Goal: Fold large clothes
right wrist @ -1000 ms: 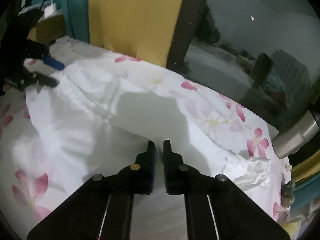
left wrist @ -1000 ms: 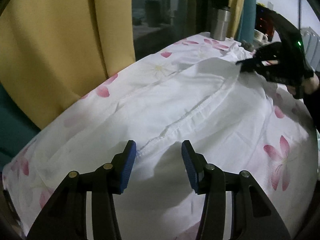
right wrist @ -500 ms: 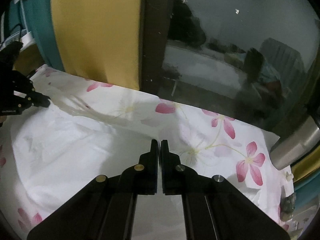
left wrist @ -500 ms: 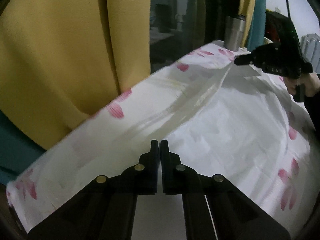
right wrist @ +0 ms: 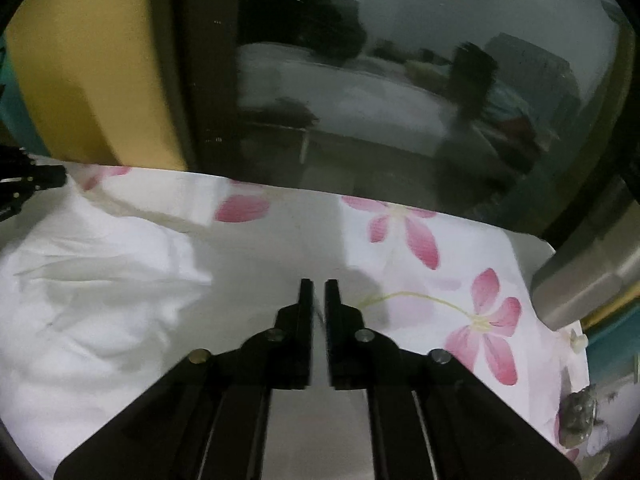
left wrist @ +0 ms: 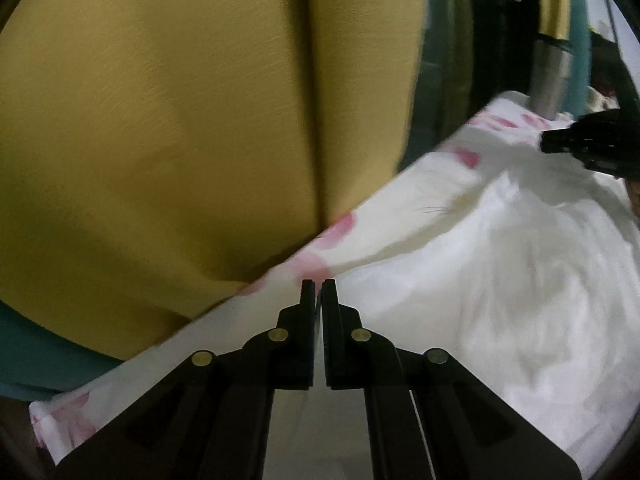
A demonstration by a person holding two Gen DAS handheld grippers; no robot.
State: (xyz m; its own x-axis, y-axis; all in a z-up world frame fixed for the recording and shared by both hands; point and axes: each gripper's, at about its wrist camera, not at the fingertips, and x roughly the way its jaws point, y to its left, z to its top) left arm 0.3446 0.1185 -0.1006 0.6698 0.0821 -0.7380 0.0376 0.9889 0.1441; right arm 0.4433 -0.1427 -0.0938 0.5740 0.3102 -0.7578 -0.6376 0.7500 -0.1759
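1. Yellow curtain [left wrist: 168, 128] and dark window glass [right wrist: 400, 80] behind; desk under white cloth with pink flowers [right wrist: 420, 240].
2. Crumpled plain white garment [left wrist: 500, 280] lying on flowered cloth, bunched between both tongs.
3. Left tongs [left wrist: 318, 286] pinched tight, thin fold of white garment apparently clamped.
4. Right tongs [right wrist: 318, 286] narrow, opening; cannot tell if fabric between.
5. Steel cylindrical flask [right wrist: 588, 280] at desk's right edge.

We see a yellow fabric curtain [left wrist: 180, 120] filling the upper left and a dark reflective window pane [right wrist: 400, 80] across the top.
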